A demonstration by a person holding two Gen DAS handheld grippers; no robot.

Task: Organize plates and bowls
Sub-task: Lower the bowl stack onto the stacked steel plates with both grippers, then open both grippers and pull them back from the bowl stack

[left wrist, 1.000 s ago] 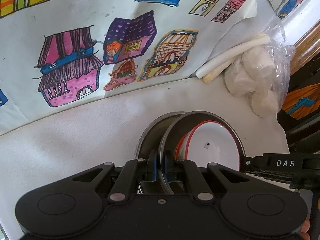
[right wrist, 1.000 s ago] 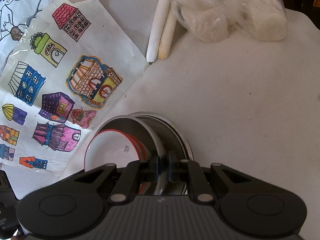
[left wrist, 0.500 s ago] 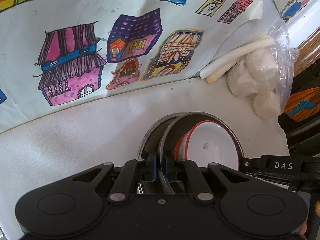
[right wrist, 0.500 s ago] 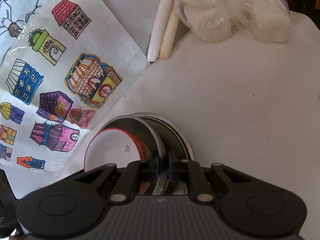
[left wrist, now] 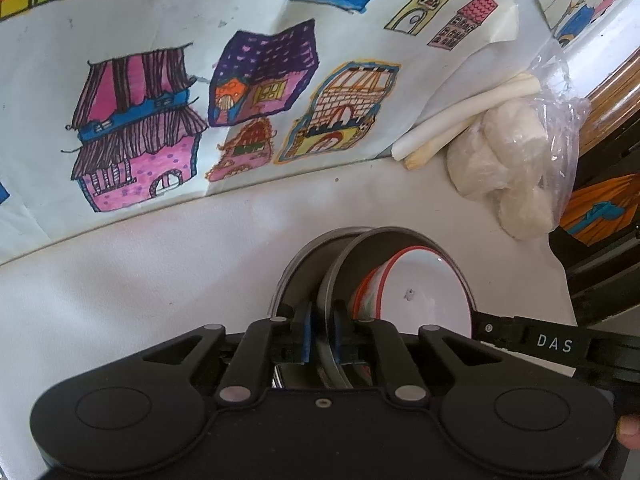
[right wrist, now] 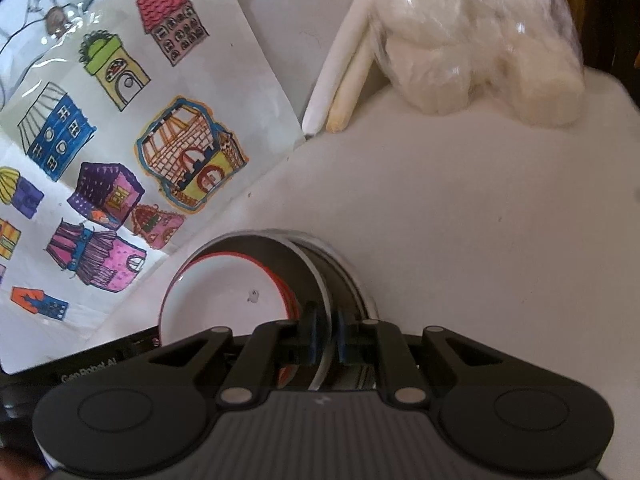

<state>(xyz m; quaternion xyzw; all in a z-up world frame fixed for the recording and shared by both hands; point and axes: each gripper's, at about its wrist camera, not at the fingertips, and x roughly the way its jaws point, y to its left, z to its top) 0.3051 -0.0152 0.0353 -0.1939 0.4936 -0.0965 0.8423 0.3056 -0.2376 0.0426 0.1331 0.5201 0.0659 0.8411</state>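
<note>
Inner steel bowl [left wrist: 356, 256] sits nested in an outer steel bowl [left wrist: 300, 268] at about 6 o'clock, low centre in both wrist views. The inner one is tipped up on edge, its open side facing 3 o'clock in the left view and 9 o'clock in the right view. A white bowl with a red rim [left wrist: 424, 288] sits inside it; more red rims show stacked behind, count unclear.

Left gripper [left wrist: 322, 332]: nearly closed, the inner bowl's rim between the blue pads, jaws just beginning to open. Pads look pressed on the rim, though a thin gap on one side is hard to rule out.

Right gripper [right wrist: 326, 334]: nearly closed, pinching the same inner bowl [right wrist: 256, 244] rim from the opposite side. In the left view its black body marked "DAS" lies at 4 o'clock, just beside the bowls. In the right view the left gripper's black body shows at 8 o'clock.

The outer bowl rests on a white table [left wrist: 140, 280]. A sheet of coloured house drawings [left wrist: 160, 100] runs from 9 to 1 o'clock in the left view, near the bowls but not touching. Two white sticks [left wrist: 460, 120] lie at 1 o'clock at the sheet's edge, touching a clear plastic bag of white lumps [left wrist: 516, 164] at 2 o'clock. A fingertip [left wrist: 630, 434] shows at 4 o'clock on the frame edge.
</note>
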